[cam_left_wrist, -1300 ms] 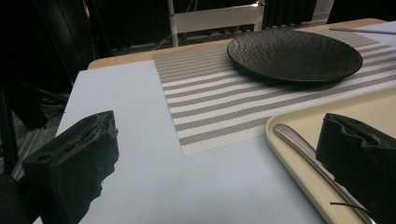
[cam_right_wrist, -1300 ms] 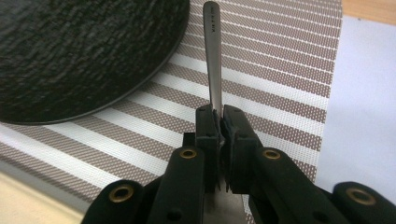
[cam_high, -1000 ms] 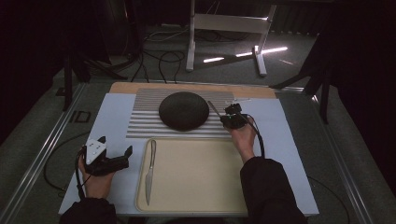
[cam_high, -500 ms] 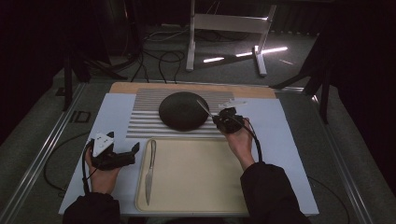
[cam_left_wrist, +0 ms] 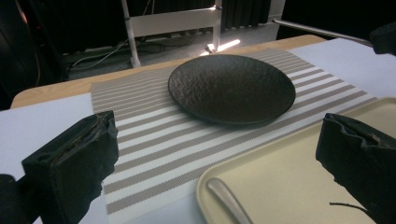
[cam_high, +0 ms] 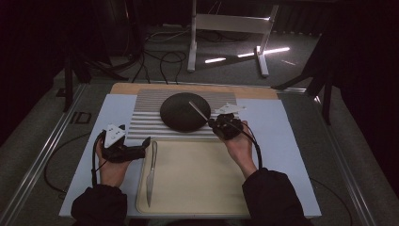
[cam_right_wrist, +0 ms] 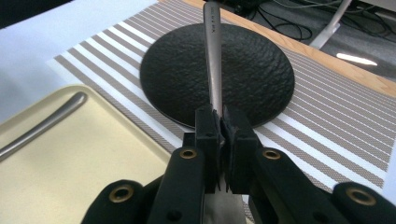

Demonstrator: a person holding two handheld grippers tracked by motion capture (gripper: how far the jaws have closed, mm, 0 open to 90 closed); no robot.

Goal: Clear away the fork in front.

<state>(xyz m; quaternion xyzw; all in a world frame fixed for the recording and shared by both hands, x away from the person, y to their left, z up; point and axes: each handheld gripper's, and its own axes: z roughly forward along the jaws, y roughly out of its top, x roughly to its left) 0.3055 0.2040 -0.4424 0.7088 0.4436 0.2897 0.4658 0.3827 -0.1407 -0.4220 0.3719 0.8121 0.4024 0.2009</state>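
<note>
**Fork held over the plate on a dim desk**

The room is dark, with black drapes, a grey floor [cam_high: 357, 155] strewn with cables, and a white stand [cam_high: 226, 28] behind the desk, where streaks of light fall. The desk [cam_high: 197, 88] shows a wooden edge at the far side; a pale blue sheet [cam_high: 277, 127] covers most of it. On the sheet lies a striped mat [cam_high: 146, 122], and just in front of it a cream tray [cam_high: 197, 174], its far rim against the mat's near edge. A black plate [cam_high: 181, 113] sits in the middle of the mat. A knife [cam_high: 150, 174] lies along the tray's left side.

The right claw [cam_high: 217, 123] is at the plate's right edge, clamped tight on a fork [cam_right_wrist: 212, 51] whose handle slants out above the plate, clear of it. The left claw [cam_high: 146, 143] hovers beside the tray's left far corner, jaws wide apart with nothing between them, pointing toward the plate.
</note>
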